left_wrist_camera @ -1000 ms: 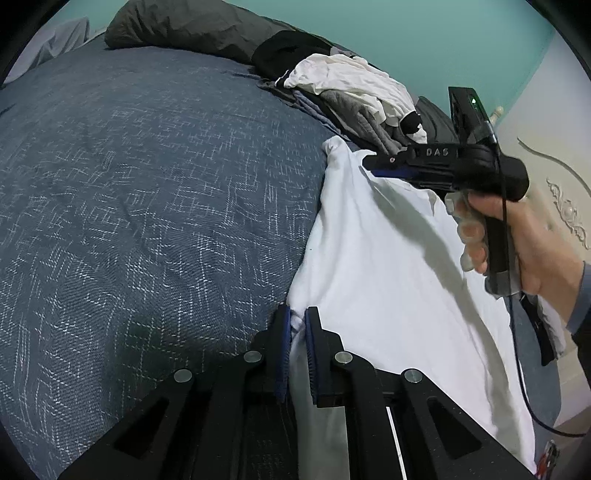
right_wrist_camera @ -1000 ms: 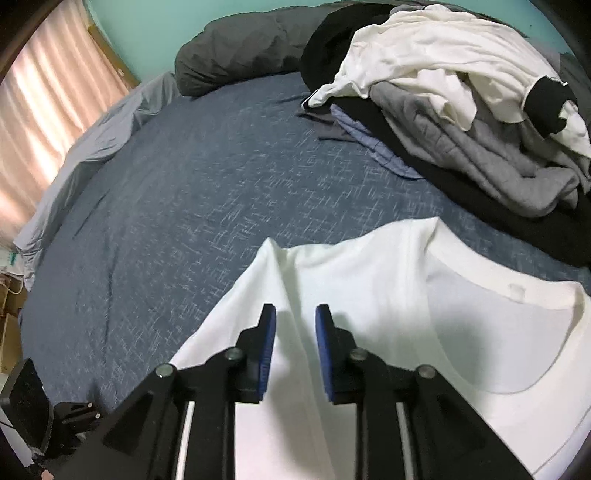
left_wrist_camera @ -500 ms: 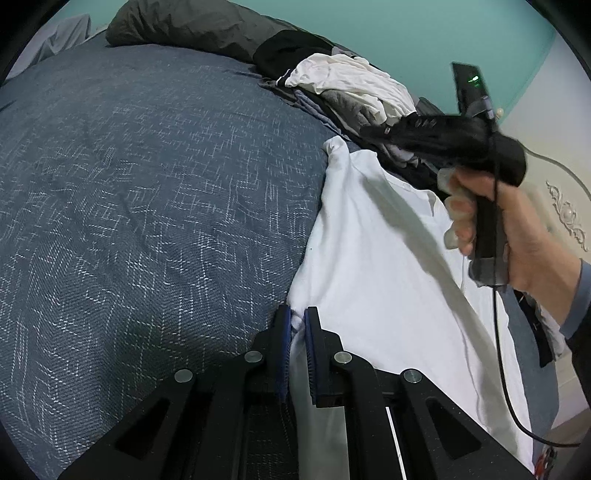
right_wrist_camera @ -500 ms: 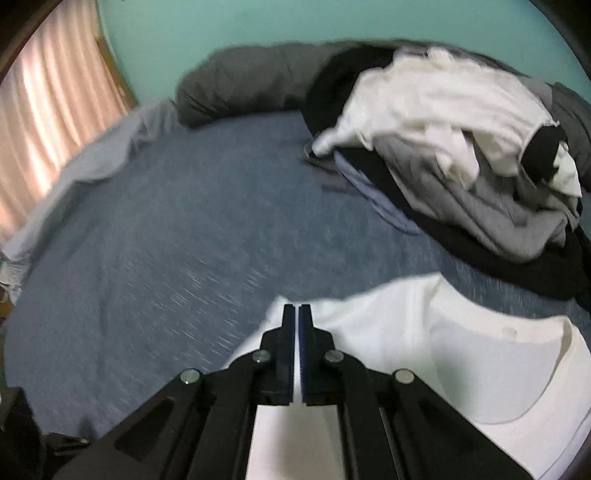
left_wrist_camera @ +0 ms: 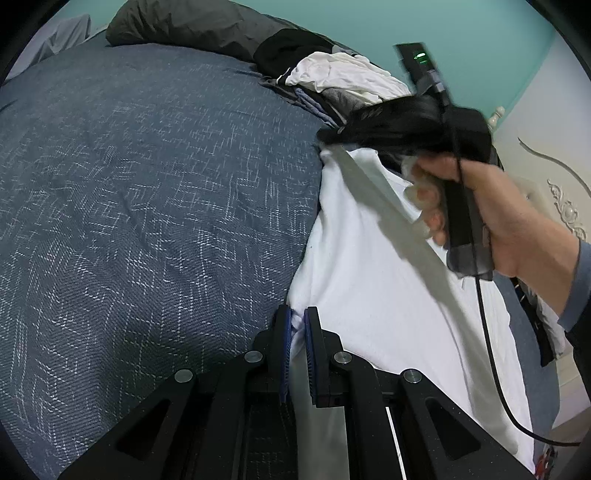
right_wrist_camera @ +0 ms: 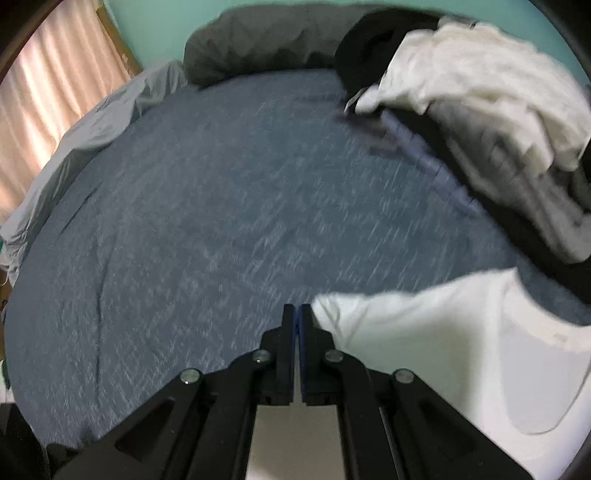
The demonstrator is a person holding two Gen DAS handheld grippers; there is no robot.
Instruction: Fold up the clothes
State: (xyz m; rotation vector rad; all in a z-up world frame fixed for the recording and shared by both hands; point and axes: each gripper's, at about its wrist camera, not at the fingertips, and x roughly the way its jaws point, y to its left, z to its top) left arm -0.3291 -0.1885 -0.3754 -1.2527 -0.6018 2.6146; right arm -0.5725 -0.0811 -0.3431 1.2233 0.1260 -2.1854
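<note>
Left gripper (left_wrist_camera: 296,325): low in the left wrist view, fingers (left_wrist_camera: 283,332) pinching the near edge of the shirt; white cloth bunched between the blue pads.
Right gripper (right_wrist_camera: 297,317): fingers pressed together, blue pads meeting; in its own view white cloth shows below the closed tips, and the shirt's corner sits just right of them; in the left wrist view the blurred tip (left_wrist_camera: 332,134) meets the shirt's far corner; cannot tell for sure whether cloth is caught.
Right hand (left_wrist_camera: 491,218): wrapped round the black handle, a blue-grey sleeve at the wrist, a black cable hanging from the handle.
Shirt (left_wrist_camera: 388,288): white, spread on the right part of the bed, neckline visible in the right wrist view (right_wrist_camera: 480,354); left edge running from the left gripper up to the far corner by the right gripper.
Bed (left_wrist_camera: 147,192): dark blue cover with pale flecks, bare across the left and middle.
Pile (right_wrist_camera: 480,110): unfolded clothes at the far right of the bed, white on top, grey and black below; well apart from the left gripper, just beyond the shirt.
Pillow (left_wrist_camera: 192,26): dark grey, at the far edge of the bed beside the pile.
Wall (left_wrist_camera: 461,37): teal, behind the bed.
Curtain (right_wrist_camera: 48,81): pinkish, at the upper left of the right wrist view.
</note>
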